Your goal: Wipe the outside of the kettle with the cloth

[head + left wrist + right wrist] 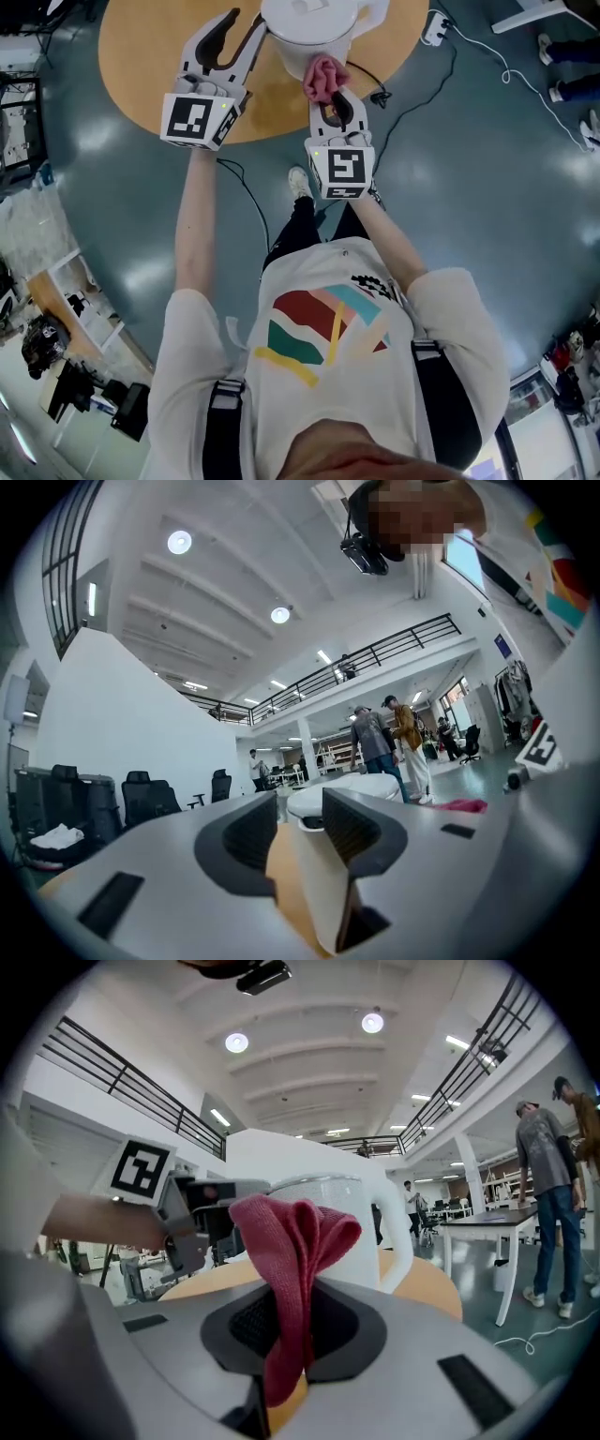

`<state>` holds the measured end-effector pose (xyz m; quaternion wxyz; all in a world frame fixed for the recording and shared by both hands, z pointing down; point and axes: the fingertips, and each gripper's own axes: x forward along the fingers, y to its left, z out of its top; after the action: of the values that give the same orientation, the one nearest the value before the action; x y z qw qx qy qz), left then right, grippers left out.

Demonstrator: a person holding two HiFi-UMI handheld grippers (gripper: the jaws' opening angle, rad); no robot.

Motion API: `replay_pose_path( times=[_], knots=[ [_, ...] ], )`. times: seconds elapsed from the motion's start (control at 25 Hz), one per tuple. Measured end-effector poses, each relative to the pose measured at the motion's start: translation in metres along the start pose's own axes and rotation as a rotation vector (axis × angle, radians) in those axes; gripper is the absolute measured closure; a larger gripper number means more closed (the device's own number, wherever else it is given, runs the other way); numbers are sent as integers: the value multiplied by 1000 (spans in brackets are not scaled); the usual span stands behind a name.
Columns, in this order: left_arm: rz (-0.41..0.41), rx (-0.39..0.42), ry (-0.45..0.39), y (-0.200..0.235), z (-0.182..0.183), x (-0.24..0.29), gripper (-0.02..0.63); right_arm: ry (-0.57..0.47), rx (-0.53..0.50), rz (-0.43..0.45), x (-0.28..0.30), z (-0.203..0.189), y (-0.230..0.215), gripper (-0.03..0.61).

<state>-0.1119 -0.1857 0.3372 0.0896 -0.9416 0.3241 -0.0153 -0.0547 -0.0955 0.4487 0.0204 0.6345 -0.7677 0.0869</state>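
A white kettle (311, 26) stands on the round wooden table (155, 66). My right gripper (336, 101) is shut on a bunched red cloth (325, 77), which it holds close to the kettle's near side. In the right gripper view the cloth (292, 1237) sticks up from between the jaws, with the kettle (342, 1222) right behind it. My left gripper (240, 36) is open just left of the kettle, nothing between its fingers. In the left gripper view the kettle's top (361, 787) shows beyond the open jaws, and the cloth (459, 805) lies off to the right.
A black cord (412, 105) runs from the table over the grey floor, and a white power strip (436, 26) with its cable lies to the right. A second table (492, 1215) and several people stand farther off. The table edge curves near both grippers.
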Motion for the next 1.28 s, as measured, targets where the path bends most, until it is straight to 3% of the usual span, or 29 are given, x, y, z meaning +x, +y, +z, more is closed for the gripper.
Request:
replay_pose_path(
  times=[0.2,0.52,0.8,1.04,1.28],
  knots=[
    [-31,57,-10,-7,1,0,460,4,-115,12,26,-31,31,531],
    [-37,43,-33,-14,-6,5,476,30,-332,50,70,-68,48,532],
    [-22,46,-78,-14,9,0,476,37,-366,19,77,-69,48,531],
    [-5,77,-31,-16,-7,2,476,50,-355,9,58,-75,24,531],
    [27,41,-33,-16,-1,-3,476,44,-386,37,35,-65,9,531]
  ],
)
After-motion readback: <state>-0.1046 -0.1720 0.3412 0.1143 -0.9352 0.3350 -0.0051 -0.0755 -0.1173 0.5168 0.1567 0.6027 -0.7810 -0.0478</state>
